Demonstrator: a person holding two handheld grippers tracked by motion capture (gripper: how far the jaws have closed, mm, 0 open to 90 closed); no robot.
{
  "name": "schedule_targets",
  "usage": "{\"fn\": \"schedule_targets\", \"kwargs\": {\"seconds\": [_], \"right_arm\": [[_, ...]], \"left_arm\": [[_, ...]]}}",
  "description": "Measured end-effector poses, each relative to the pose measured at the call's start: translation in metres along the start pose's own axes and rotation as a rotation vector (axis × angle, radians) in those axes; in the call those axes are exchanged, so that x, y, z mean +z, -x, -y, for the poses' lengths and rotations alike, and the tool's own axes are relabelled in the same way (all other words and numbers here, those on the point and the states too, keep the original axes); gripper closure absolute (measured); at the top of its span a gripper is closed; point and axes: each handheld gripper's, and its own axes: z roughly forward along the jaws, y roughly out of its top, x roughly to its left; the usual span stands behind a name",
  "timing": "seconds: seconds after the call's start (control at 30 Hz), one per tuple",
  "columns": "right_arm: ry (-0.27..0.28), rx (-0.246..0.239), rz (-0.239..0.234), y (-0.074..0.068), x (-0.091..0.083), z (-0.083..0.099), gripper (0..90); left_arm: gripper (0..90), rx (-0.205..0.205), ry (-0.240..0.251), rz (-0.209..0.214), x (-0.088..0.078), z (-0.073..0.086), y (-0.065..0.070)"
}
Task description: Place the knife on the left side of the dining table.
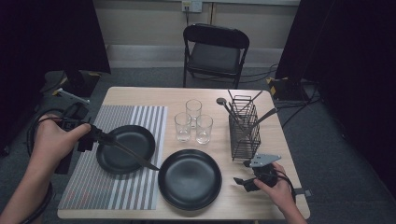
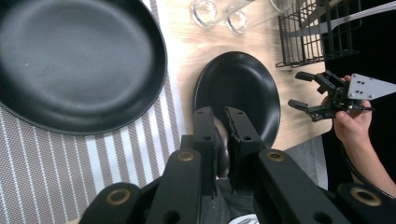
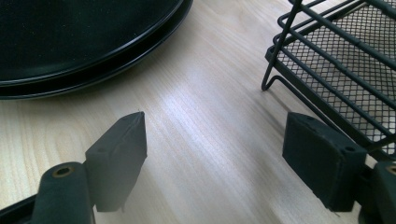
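Note:
My left gripper (image 1: 95,135) is shut on the handle of a dark table knife (image 1: 133,155). The blade slants across a black plate (image 1: 135,135) on the striped placemat (image 1: 88,186), and its tip reaches toward a second black plate (image 1: 189,179) on the bare wood. In the left gripper view the jaws (image 2: 220,116) pinch the knife's handle (image 2: 222,149), with both plates (image 2: 79,60) (image 2: 243,88) beyond. My right gripper (image 1: 241,172) rests open at the table's front right, just below the wire cutlery rack (image 1: 243,130); nothing lies between its pads (image 3: 215,140).
Three clear glasses (image 1: 193,122) stand behind the plates at mid table. The wire rack (image 3: 336,60) holds several utensils and stands close to the right gripper's far jaw. A black folding chair (image 1: 215,51) stands beyond the table. The table's right edge is near the right hand.

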Motion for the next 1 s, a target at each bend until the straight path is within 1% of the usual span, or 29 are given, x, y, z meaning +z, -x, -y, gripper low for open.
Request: {"fn": "schedule_targets", "kwargs": {"seconds": [0.07,0.1,0.13,0.17,0.2,0.23,0.27,0.3,0.33,0.37,0.43,0.47,0.5,0.57,0.6,0.63,0.67,0.7,0.8,0.83,0.87,0.9,0.93,0.97,1.0], "right_arm": [[-0.003,0.002,0.000,0.000,0.000,-0.001,21.4],[-0.003,-0.001,-0.001,0.000,0.001,-0.001,21.4],[-0.001,-0.001,-0.001,0.000,0.001,-0.001,21.4],[-0.003,0.001,-0.003,0.000,0.001,-0.001,21.4],[-0.006,-0.001,-0.001,0.000,0.002,-0.002,21.4],[-0.006,0.001,-0.002,0.000,0.002,-0.002,21.4],[-0.009,0.004,-0.005,0.000,0.002,-0.002,21.4],[-0.009,-0.002,-0.005,0.000,0.003,-0.002,21.4],[-0.010,-0.007,-0.004,0.000,0.003,-0.003,21.4],[-0.011,-0.008,-0.004,0.000,0.003,-0.003,21.4],[-0.010,-0.006,-0.004,0.000,0.003,-0.003,21.4],[-0.009,-0.007,-0.004,0.000,0.003,-0.003,21.3],[-0.010,-0.006,0.000,0.000,0.003,-0.003,21.4],[-0.009,-0.004,0.001,0.001,0.003,-0.003,21.4],[-0.008,0.000,0.000,0.001,0.003,-0.003,21.4],[-0.009,0.001,0.000,0.001,0.003,-0.003,21.3],[-0.008,0.003,0.000,0.001,0.004,-0.003,21.4],[-0.009,0.004,0.003,0.002,0.003,-0.003,21.4],[-0.011,0.003,0.003,0.002,0.004,-0.004,21.4],[-0.011,0.001,0.003,0.002,0.004,-0.004,21.4],[-0.013,0.005,0.001,0.002,0.004,-0.004,21.4],[-0.015,0.007,0.000,0.002,0.004,-0.004,21.4],[-0.017,0.009,0.000,0.001,0.004,-0.004,21.4],[-0.016,0.006,0.001,0.002,0.004,-0.004,21.4],[-0.013,0.004,0.003,0.002,0.004,-0.004,21.4]], "left_arm": [[83.5,-0.007,0.000,-0.007,-0.001,0.001,-0.003],[83.4,-0.001,0.002,-0.007,-0.002,0.002,-0.005],[83.4,-0.011,-0.001,-0.008,-0.002,0.003,-0.007],[83.5,-0.011,0.000,-0.012,-0.003,0.004,-0.009],[83.4,-0.031,0.001,0.003,-0.003,0.005,-0.010],[83.4,-0.019,-0.001,-0.012,-0.004,0.006,-0.012],[83.4,-0.036,0.001,-0.007,-0.003,0.007,-0.013],[83.4,-0.038,0.000,-0.006,-0.003,0.008,-0.015],[83.4,-0.032,0.002,-0.018,-0.003,0.008,-0.017],[83.5,-0.034,-0.001,-0.014,-0.003,0.009,-0.018],[83.5,-0.031,-0.005,-0.021,-0.003,0.010,-0.021],[83.4,-0.037,-0.002,-0.013,-0.003,0.011,-0.022],[83.5,-0.038,-0.002,-0.018,-0.003,0.011,-0.023],[83.4,-0.058,-0.002,-0.011,-0.002,0.013,-0.025],[83.4,-0.046,-0.005,-0.021,-0.002,0.013,-0.027],[83.4,-0.060,-0.004,-0.011,-0.001,0.014,-0.028],[83.5,-0.061,-0.005,-0.020,0.000,0.015,-0.030],[83.4,-0.051,-0.009,-0.028,0.000,0.015,-0.031],[83.4,-0.076,-0.007,-0.013,0.002,0.017,-0.035],[83.4,-0.055,-0.014,-0.021,0.003,0.017,-0.038],[83.4,-0.079,-0.017,-0.013,0.003,0.018,-0.037],[83.4,-0.072,-0.018,-0.019,0.004,0.019,-0.039],[83.4,-0.079,-0.012,-0.026,0.005,0.020,-0.039],[83.4,-0.084,-0.019,-0.023,0.005,0.021,-0.040],[83.4,-0.065,-0.017,-0.036,0.005,0.021,-0.041]]}}
